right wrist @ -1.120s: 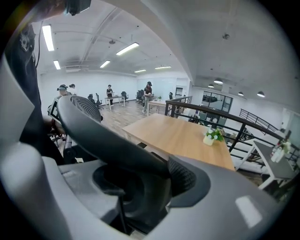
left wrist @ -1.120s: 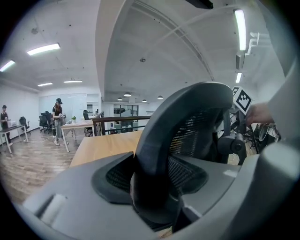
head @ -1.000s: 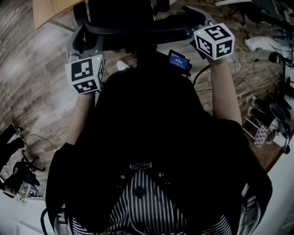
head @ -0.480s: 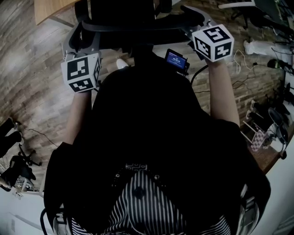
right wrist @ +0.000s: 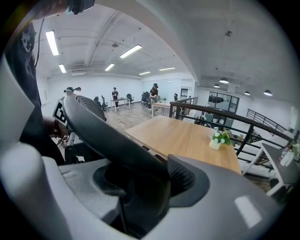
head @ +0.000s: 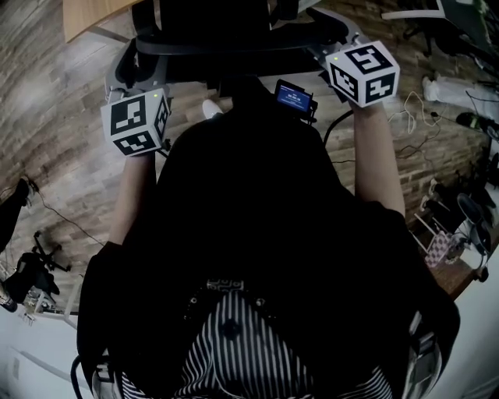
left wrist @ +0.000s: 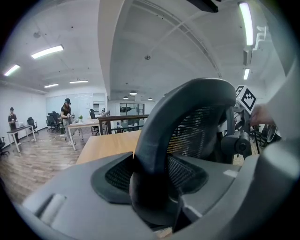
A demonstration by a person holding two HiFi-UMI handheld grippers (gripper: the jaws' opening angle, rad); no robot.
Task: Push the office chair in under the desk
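The black office chair [head: 234, 35] stands right in front of me, its curved backrest rim across the top of the head view. My left gripper [head: 139, 72] is shut on the rim's left end, and its own view shows the thick dark rim [left wrist: 159, 140] pressed between the pads, with the left gripper [left wrist: 151, 190] around it. The right end of the rim [right wrist: 112, 140] is clamped the same way by my right gripper [head: 334, 48], seen in its own view as right gripper [right wrist: 140, 194]. The wooden desk [left wrist: 108, 146] [right wrist: 187, 137] lies just beyond the backrest; its corner shows as desk [head: 86, 14].
A small potted plant [right wrist: 218, 138] stands on the desk, with a dark railing [right wrist: 243, 123] behind it. Cables and gear [head: 452, 86] lie on the plank floor at the right, a tripod [head: 35, 269] at the left. People stand at distant tables [left wrist: 70, 125].
Both grippers stay clamped on the backrest rim. The left gripper's cube sits slightly further left in the head view, and the desk corner has slid a little toward the top edge.
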